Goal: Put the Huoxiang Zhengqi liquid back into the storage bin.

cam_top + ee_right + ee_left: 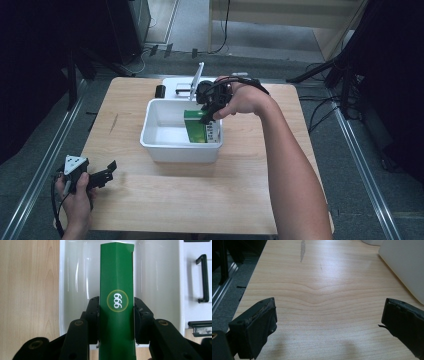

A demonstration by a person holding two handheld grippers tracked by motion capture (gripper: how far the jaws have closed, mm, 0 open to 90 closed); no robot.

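Green box (117, 302) marked 999, narrow, upright in tub (155, 135).

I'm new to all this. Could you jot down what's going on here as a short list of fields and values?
Setting: wooden table
Container: white tub, open on top
Held item: green box marked 999, inside the tub
Right gripper: jaws pressed on both sides of the green box
Left gripper: jaws apart, nothing between them, near the table's front left corner
Behind tub: white case with raised lid
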